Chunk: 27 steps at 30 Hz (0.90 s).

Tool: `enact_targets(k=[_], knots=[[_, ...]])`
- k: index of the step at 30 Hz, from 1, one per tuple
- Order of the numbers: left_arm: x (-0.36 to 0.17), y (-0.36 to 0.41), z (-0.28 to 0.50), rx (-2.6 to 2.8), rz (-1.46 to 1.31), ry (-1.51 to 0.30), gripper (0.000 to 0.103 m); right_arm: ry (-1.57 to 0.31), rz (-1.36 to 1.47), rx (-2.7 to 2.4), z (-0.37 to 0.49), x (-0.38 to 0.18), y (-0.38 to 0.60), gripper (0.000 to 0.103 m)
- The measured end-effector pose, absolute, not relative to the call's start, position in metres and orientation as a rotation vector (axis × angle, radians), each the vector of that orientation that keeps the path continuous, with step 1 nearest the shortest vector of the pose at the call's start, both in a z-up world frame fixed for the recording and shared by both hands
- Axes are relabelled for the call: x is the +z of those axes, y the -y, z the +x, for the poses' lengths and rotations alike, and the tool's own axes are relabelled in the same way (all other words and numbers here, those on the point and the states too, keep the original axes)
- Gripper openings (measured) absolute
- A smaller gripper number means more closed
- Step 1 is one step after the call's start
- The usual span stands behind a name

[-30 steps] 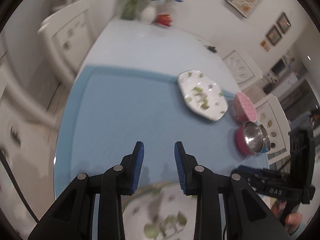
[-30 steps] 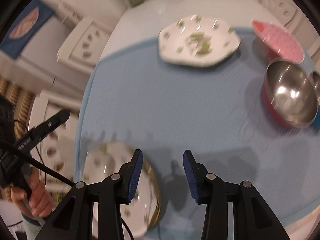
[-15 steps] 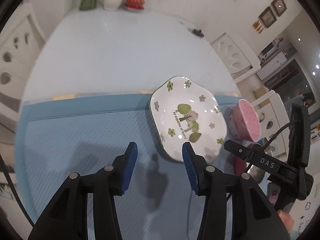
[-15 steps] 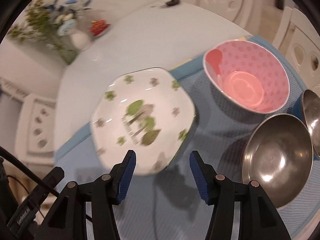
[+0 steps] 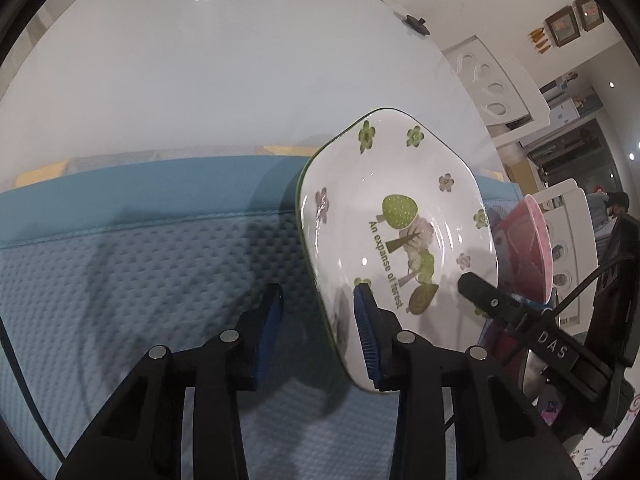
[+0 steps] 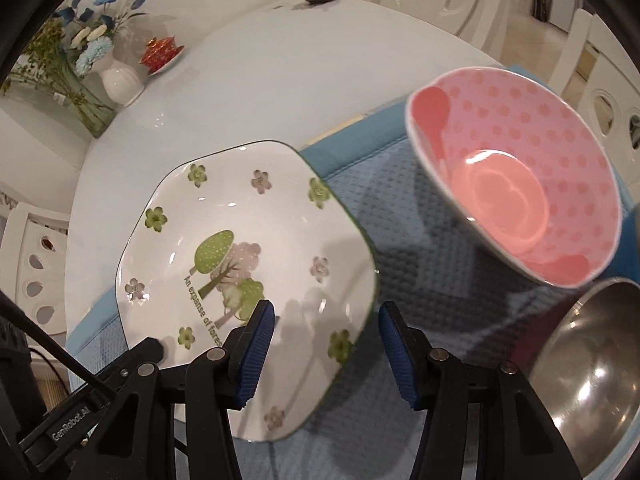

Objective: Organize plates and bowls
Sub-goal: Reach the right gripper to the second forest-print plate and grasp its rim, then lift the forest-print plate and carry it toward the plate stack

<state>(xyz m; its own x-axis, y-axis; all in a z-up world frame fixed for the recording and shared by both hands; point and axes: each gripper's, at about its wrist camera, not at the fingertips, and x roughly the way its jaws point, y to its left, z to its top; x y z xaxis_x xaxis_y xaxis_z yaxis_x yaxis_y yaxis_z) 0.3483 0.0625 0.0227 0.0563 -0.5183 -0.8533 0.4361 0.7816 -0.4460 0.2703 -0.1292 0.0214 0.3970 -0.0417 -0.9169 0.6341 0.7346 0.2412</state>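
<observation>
Left wrist view: your left gripper (image 5: 318, 316) straddles the near-left rim of the floral plate (image 5: 394, 216), jaws closing but not yet pinching. A second ago that plate lay far off; both hands have since dropped onto it. Your right gripper (image 6: 326, 338) brackets its near-right rim, also closing, nothing pinched. The plate sits on the blue mat (image 6: 404, 240), left of the pink bowl (image 6: 516, 200) and steel bowl (image 6: 592, 384); pickup looks imminent.

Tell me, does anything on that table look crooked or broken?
Nothing looks broken or spilled. The pink polka-dot bowl sits tilted on the blue textured mat, beside the white plate with the tree drawing.
</observation>
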Motion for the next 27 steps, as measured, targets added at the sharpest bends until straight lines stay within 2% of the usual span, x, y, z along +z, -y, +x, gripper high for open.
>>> enact_targets(k=[1,4,5,13,19,27], knots=[[0.022,-0.061,0.349,-0.729,-0.075,-1.328,0.03,-1.092,0.629,-0.46,0.272,0.019,0.128,0.047],[0.02,-0.056,0.35,-0.746,-0.076,-1.332,0.015,-1.105,0.603,-0.451,0.272,0.013,0.125,0.041],[0.019,-0.056,0.35,-0.751,-0.078,-1.333,0.013,-1.104,0.59,-0.448,0.271,0.013,0.123,0.038],[0.02,-0.061,0.367,-0.726,-0.071,-1.323,0.013,-1.101,0.444,-0.413,0.264,0.018,0.09,0.037],[0.024,-0.068,0.379,-0.691,-0.008,-1.296,0.015,-1.091,0.472,-0.305,0.254,0.025,0.046,0.038],[0.024,-0.068,0.378,-0.728,-0.021,-1.292,0.016,-1.093,0.601,-0.372,0.236,0.013,0.094,0.039]])
